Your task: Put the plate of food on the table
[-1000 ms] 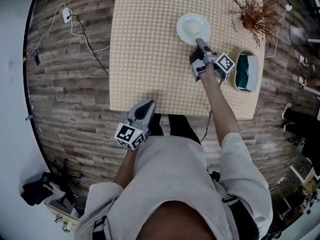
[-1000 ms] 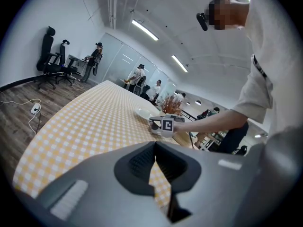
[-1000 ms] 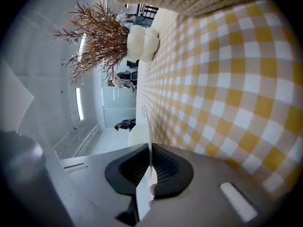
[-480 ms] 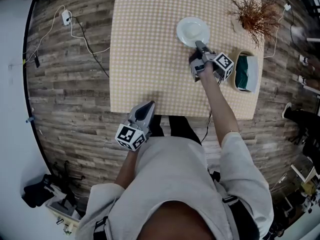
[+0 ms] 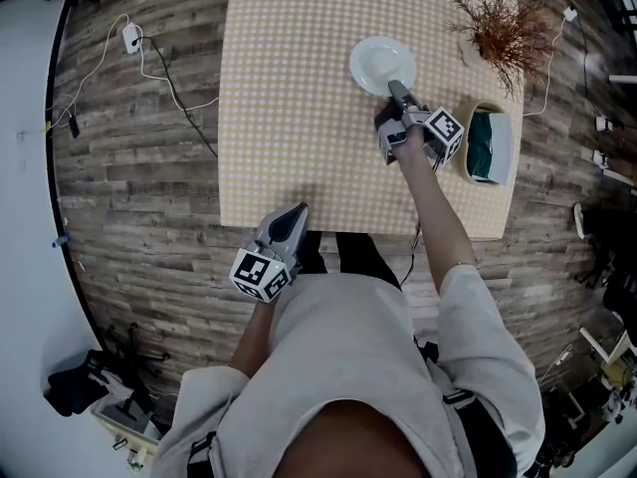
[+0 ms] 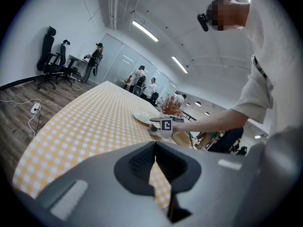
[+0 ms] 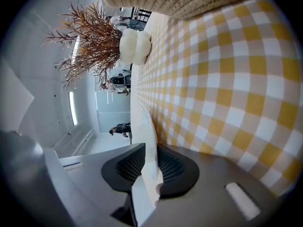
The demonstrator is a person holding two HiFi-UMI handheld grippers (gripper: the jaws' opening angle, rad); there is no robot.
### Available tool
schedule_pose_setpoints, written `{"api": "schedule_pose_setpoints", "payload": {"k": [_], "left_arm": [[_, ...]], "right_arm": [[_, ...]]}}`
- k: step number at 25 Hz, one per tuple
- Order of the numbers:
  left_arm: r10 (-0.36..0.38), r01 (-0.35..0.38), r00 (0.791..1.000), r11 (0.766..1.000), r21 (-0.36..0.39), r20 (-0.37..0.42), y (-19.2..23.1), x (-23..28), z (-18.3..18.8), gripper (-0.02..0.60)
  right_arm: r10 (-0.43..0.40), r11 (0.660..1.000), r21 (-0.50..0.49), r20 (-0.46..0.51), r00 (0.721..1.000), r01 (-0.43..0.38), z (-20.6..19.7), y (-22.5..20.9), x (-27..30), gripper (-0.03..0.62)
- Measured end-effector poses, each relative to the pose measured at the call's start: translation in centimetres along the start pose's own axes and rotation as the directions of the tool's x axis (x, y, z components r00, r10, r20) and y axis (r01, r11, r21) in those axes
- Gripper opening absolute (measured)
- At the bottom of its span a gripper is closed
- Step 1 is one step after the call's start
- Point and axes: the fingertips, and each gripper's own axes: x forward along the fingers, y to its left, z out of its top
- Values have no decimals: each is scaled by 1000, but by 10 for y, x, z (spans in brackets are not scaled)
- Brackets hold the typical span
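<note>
A white plate lies flat on the yellow-checked table, right of its middle; I make out no food on it. My right gripper reaches to the plate's near rim. In the right gripper view that rim stands between the two dark pads, and the jaws of the right gripper are opening. My left gripper hangs at the table's near edge, away from the plate, shut with nothing in it. From the left gripper view, the plate shows far off.
A vase of dried brown twigs stands at the table's far right corner. A woven basket with a green thing sits at the right edge, just right of my right hand. Cables and a power strip lie on the wooden floor to the left.
Hardly anything has moved: the plate and my right gripper keep the same place on the table, and my left gripper stays at the near edge.
</note>
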Motion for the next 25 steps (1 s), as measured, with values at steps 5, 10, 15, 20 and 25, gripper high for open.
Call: {"api": "schedule_pose_setpoints", "payload": {"k": [5, 10, 15, 20, 25], "left_arm": [[-6, 6, 1000, 1000, 1, -3, -1, 0, -1, 9], [-15, 15, 1000, 1000, -7, -21, -2, 1, -8, 9], [-29, 29, 999, 1000, -2, -17, -5, 2, -4, 9], [-40, 40, 999, 999, 3, -14, -8, 6, -2, 9], [-47, 47, 999, 999, -1, -19, -10, 7, -3, 9]], "right_arm": [[43, 999, 13, -15, 999, -43, 0, 7, -3, 140], [46, 990, -123, -124, 991, -61, -8, 8, 0, 193], [-36, 939, -338, -265, 964, -58, -27, 15, 0, 207], [-156, 859, -511, -329, 931, -37, -36, 9, -2, 216], [-300, 738, -675, -365, 881, -28, -43, 2, -4, 218]]}}
